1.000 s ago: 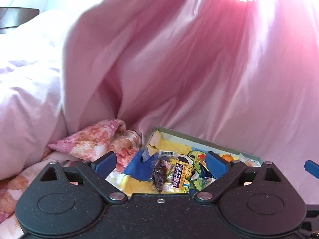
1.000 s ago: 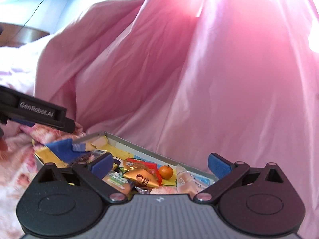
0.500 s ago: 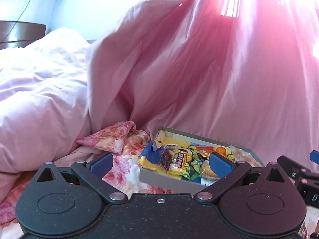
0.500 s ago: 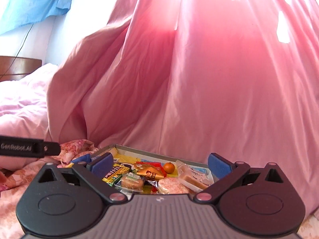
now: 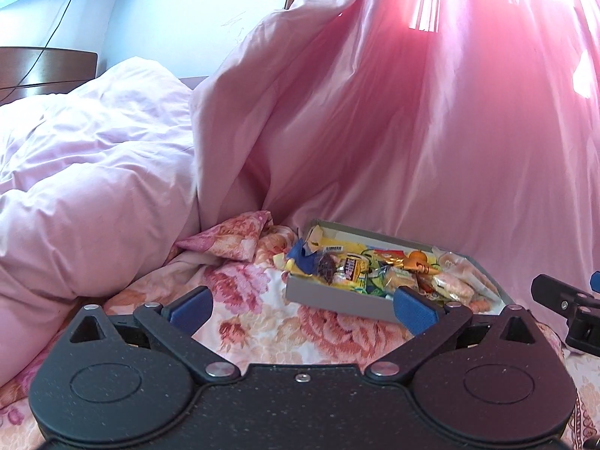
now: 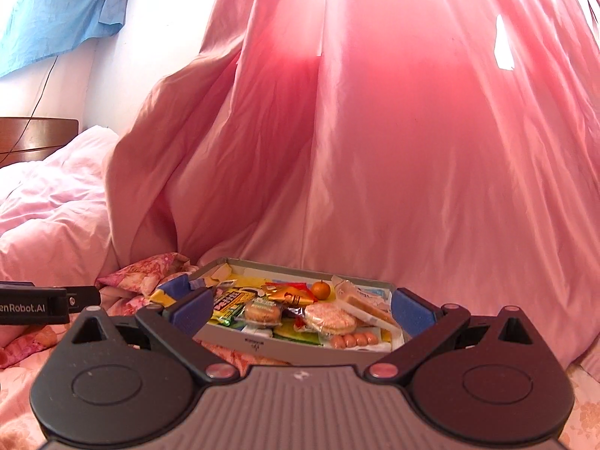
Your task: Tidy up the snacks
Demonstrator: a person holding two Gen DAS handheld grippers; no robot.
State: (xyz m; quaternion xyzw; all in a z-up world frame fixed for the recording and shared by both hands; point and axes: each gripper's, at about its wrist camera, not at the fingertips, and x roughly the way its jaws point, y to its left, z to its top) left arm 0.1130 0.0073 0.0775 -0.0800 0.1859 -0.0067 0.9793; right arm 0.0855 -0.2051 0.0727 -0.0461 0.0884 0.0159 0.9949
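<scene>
A bed with a floral bedsheet, pink duvet heaped at left, sunlit pink curtain behind. On the sheet, just before the curtain's foot: the grey snack box, piled full and unsorted.

Risks, left to right:
- Left gripper: spread wide, having just opened a little further, nothing between the pads. Hangs short of the box's near wall. Could nudge the box across the soft sheet if brought in low, since nothing braces it.
- Blue wrapper at the box's left corner: laps over the rim (likeliest to slide out onto the sheet if the box tips).
- Small orange fruit near the back: round and loose among the packets. Could roll off into the bedding once its neighbours get lifted.
- Round cracker pack and sausage pack at the front: slick film, overlapping. Could come up two at a time or slip from the pads.
- Right gripper: also spread wide and empty, facing the near wall. Could clash with the left one over so small a box.

Against a second ago: both grippers drawn back. Then right over the snacks, with no near wall in sight; now the whole box ahead and bare sheet between.
</scene>
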